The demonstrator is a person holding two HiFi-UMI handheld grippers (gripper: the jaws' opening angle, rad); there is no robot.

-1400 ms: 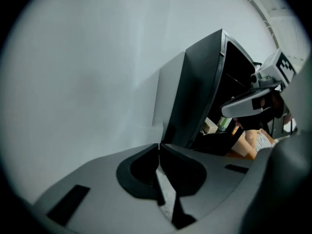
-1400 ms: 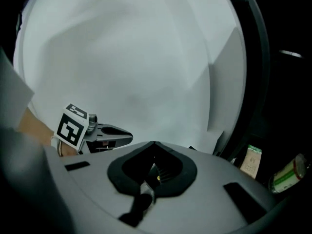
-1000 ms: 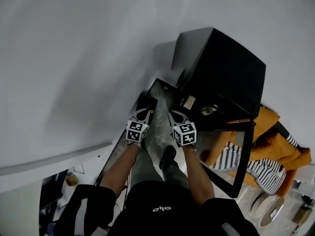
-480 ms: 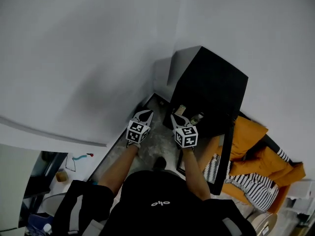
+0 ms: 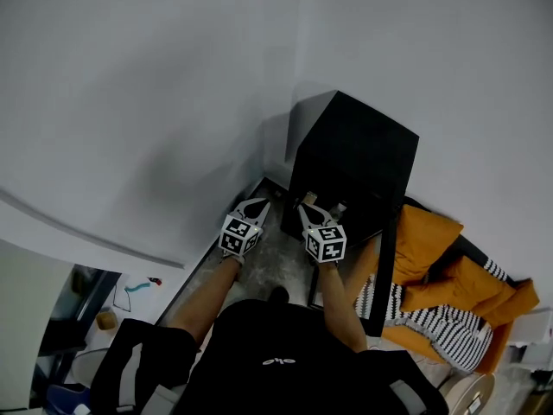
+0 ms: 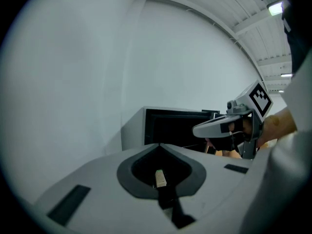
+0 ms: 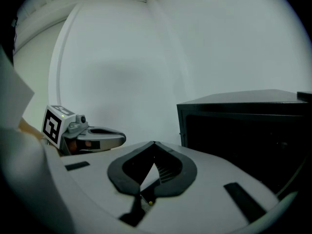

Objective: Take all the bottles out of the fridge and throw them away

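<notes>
- Bottles are, as far as I can judge, waiting inside the small black box-shaped fridge (image 5: 354,150) that is standing in the corner of the white-walled room. Two small pale shapes (image 5: 339,207) are peeking out at its front, but they are too small for me to call them bottles with certainty.
- The fridge's dark door (image 5: 387,271) is appearing to hang open toward the heap of orange cloth (image 5: 432,245) and black-and-white striped fabric (image 5: 423,318) lying beside it, so the opening step is looking done.
- The left tongs (image 5: 257,204) are hovering in front of the person, near the fridge but apart from it, with the jaws pressed fully together and nothing between them.
- The right tongs (image 5: 309,206) are hovering just beside them, closer to the fridge's front, likewise clamped tight and carrying nothing.
- Both gripper views are showing only bare wall and the black box ahead, with no bottle at either pair of jaws.
- By my reckoning the real work is not yet starting: no bottle is out, and every reach, grip, carry and drop is remaining to be done.
- No bin is showing in any view, so I cannot tell where the bottles are meant to go.
</notes>
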